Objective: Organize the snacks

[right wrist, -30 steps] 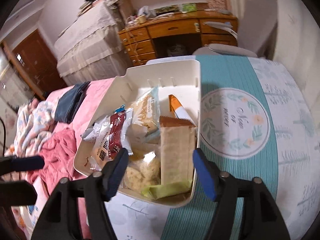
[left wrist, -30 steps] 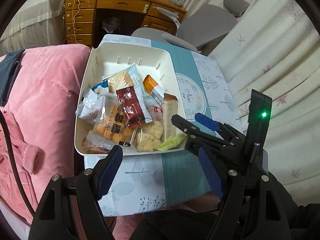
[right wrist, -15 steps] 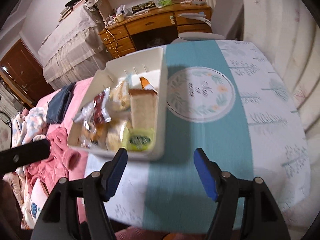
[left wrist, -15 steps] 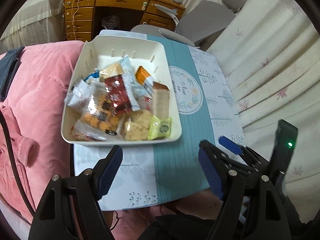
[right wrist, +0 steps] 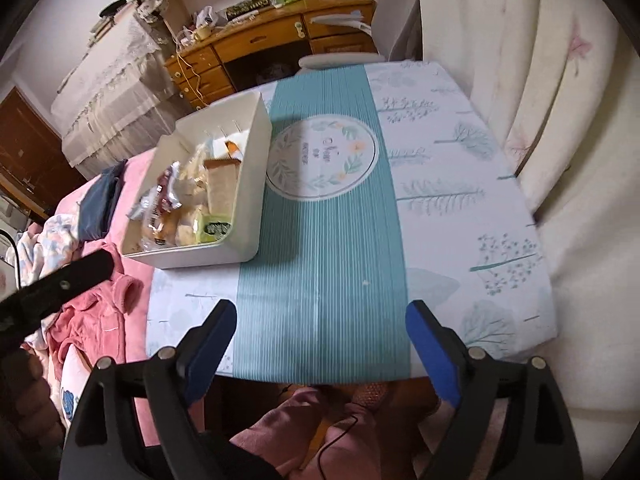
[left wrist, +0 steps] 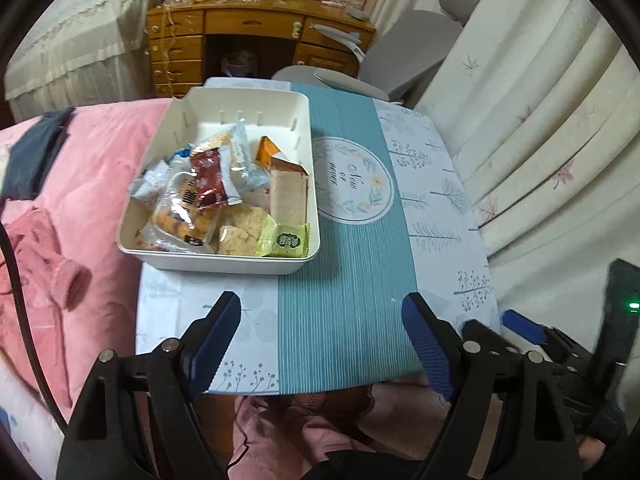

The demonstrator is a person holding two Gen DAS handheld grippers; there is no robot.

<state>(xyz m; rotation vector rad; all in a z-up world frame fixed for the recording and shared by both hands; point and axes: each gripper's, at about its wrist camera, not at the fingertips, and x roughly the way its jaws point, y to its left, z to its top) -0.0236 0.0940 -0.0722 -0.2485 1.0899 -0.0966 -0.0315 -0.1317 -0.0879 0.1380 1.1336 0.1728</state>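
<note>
A cream plastic bin (left wrist: 308, 128) stands on the left part of the small table and also shows in the right wrist view (right wrist: 262, 148). It holds several wrapped snacks: a red packet (left wrist: 208, 178), a tan wafer pack (left wrist: 288, 196), a green packet (left wrist: 286, 240), an orange packet (left wrist: 266, 152) and bagged biscuits (left wrist: 180, 216). My left gripper (left wrist: 322, 340) is open and empty above the table's near edge. My right gripper (right wrist: 320, 340) is open and empty, also at the near edge, well back from the bin.
The table wears a teal-striped cloth (right wrist: 320, 260) with a round floral print (right wrist: 322, 160). A pink quilt (left wrist: 88, 160) lies left of the table. Curtains (left wrist: 540, 100) hang on the right. A grey chair (left wrist: 404, 52) and wooden desk (left wrist: 248, 28) stand behind.
Both grippers have pulled back from the bin toward the table's near edge. The green packet now lies flat in the bin's near right corner.
</note>
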